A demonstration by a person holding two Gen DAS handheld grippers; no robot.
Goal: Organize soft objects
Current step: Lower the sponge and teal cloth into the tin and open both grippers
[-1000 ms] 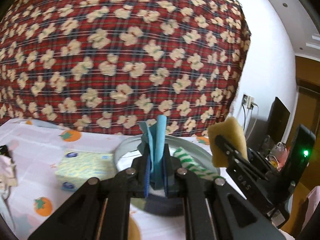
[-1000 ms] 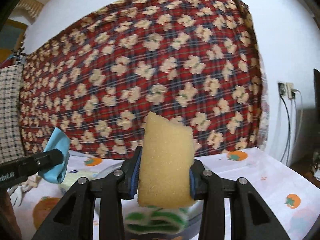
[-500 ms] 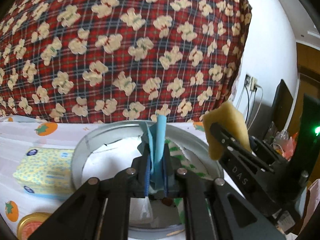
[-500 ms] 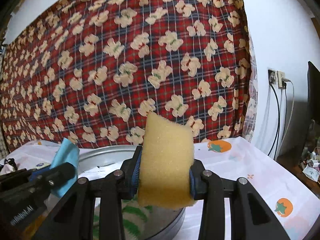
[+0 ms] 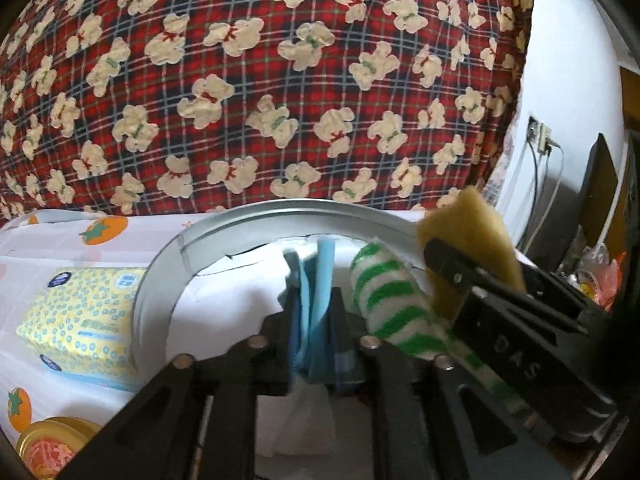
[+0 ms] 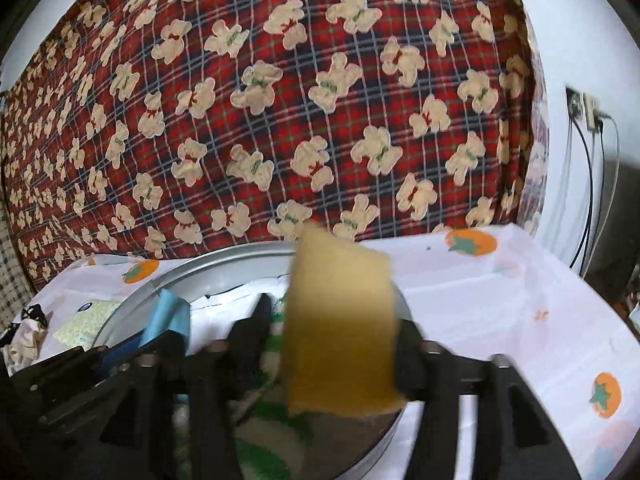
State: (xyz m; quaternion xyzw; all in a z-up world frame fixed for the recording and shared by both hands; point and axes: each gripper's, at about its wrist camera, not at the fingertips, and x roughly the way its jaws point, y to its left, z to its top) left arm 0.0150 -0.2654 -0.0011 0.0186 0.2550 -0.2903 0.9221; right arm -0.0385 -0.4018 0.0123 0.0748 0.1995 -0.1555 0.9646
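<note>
My left gripper (image 5: 316,312) is shut on a folded blue cloth (image 5: 314,280) and holds it over the round metal tin (image 5: 256,220). A green and white striped cloth (image 5: 388,300) lies inside the tin. In the right wrist view my right gripper (image 6: 332,332) has its left finger (image 6: 256,320) spread away from the yellow sponge (image 6: 340,320), which rests against the right finger over the tin (image 6: 224,260). The sponge (image 5: 468,236) and right gripper also show at the right of the left wrist view. The blue cloth (image 6: 168,316) shows at the left of the right wrist view.
A yellow tissue pack (image 5: 84,312) lies left of the tin on the white tablecloth with orange fruit prints (image 6: 520,300). A gold-lidded jar (image 5: 52,448) sits at the lower left. A red plaid bear-print cloth (image 5: 260,80) hangs behind. Cables and a socket (image 6: 584,112) are at the right.
Both grippers have moved forward and down over the tin. The right gripper's jaws have spread, loosening their hold on the sponge. The left stays shut on the blue cloth.
</note>
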